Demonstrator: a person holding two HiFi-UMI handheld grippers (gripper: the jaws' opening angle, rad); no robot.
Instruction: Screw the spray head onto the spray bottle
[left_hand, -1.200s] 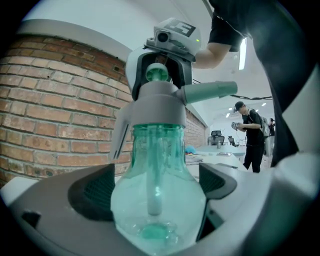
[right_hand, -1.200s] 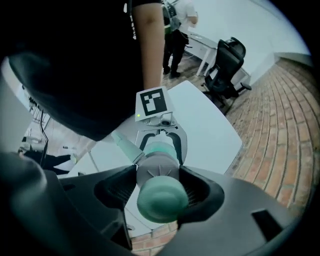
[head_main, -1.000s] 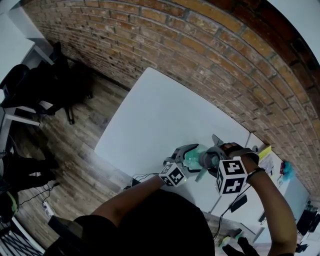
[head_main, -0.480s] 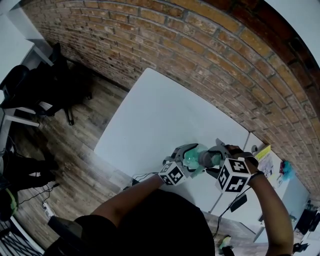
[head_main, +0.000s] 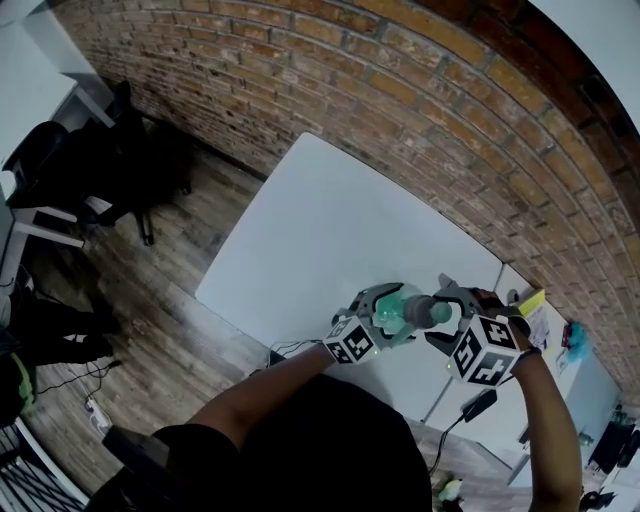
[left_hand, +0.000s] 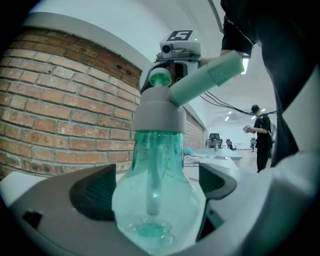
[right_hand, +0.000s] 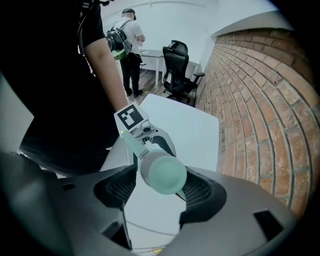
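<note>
A clear green spray bottle (head_main: 389, 313) is held above the near edge of the white table (head_main: 330, 230). My left gripper (head_main: 372, 316) is shut on its body (left_hand: 157, 195). The grey and green spray head (left_hand: 159, 110) sits on the bottle's neck, its nozzle (left_hand: 212, 79) pointing up and right in the left gripper view. My right gripper (head_main: 447, 314) comes in from the right and is shut on the spray head (right_hand: 161, 173), whose round top fills the gap between the two pads. Beyond it in the right gripper view, the left gripper's marker cube (right_hand: 131, 116) shows.
A brick wall (head_main: 400, 110) runs along the table's far side. Black office chairs (head_main: 105, 165) stand on the wooden floor to the left. A second table (head_main: 585, 375) with small items is at the right. A person (right_hand: 127, 40) stands far behind.
Both grippers and the bottle have shifted slightly to the right. The right gripper's marker cube has turned about the spray head. Both grips are unchanged.
</note>
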